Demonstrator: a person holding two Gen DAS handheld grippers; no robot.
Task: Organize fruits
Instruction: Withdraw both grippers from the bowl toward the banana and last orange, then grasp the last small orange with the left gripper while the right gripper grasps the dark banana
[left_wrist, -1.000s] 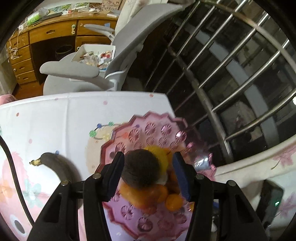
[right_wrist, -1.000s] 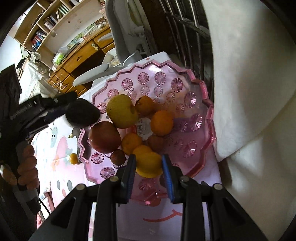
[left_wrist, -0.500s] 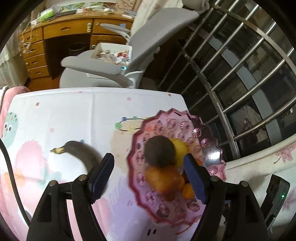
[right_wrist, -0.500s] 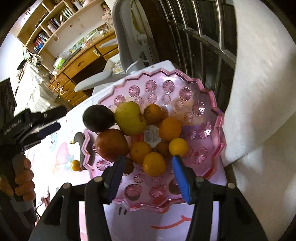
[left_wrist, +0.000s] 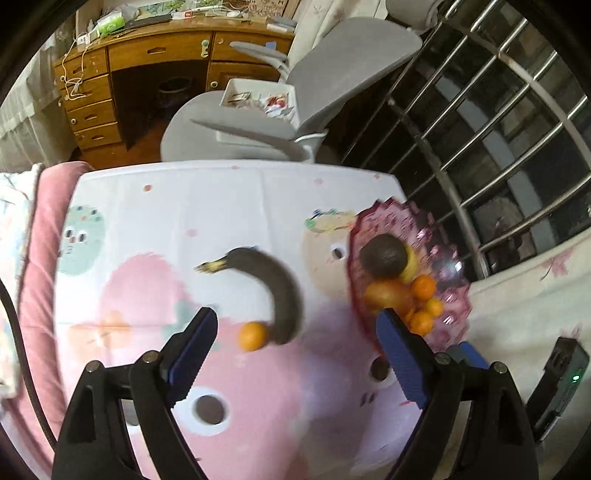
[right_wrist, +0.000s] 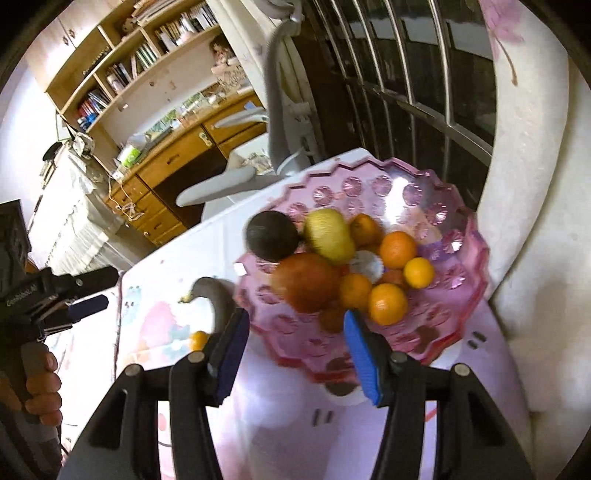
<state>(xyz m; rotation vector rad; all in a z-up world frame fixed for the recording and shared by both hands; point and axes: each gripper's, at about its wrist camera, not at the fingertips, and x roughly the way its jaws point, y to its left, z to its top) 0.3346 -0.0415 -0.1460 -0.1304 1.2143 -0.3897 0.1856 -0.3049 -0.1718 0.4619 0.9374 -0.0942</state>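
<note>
Over a table spread with a pastel cartoon cloth (left_wrist: 229, 206), the left gripper (left_wrist: 295, 347) hangs with its blue-padded jaws spread wide and opening further, nothing pressed between them; a small loose orange (left_wrist: 252, 336) and the near end of a blackened banana (left_wrist: 273, 291) lie on the cloth in the gap between the fingers, apart from both pads. The right gripper (right_wrist: 295, 347) stands partly open and empty, its pads clear of the near rim of the pink scalloped fruit bowl (right_wrist: 458, 236), which sits just beyond its fingertips at the table's far right corner beside a white curtain (right_wrist: 532, 206). The bowl holds a dark avocado (right_wrist: 271, 240), a yellow pear (right_wrist: 328, 238), a red apple (right_wrist: 306, 282) and several oranges (right_wrist: 388, 302). The left wrist view takes in the whole stretch of cloth, with the banana curving from its yellowed stem toward the loose orange, and the bowl just off the right finger; it also catches a grey office chair (left_wrist: 332, 74) and a wooden desk (left_wrist: 155, 55) behind the table. The right wrist view looks into the bowl from close by, shows bookshelves (right_wrist: 122, 70) above the desk, and reveals a person's hand (right_wrist: 40, 391) gripping the handle of the left gripper at the left edge.
</note>
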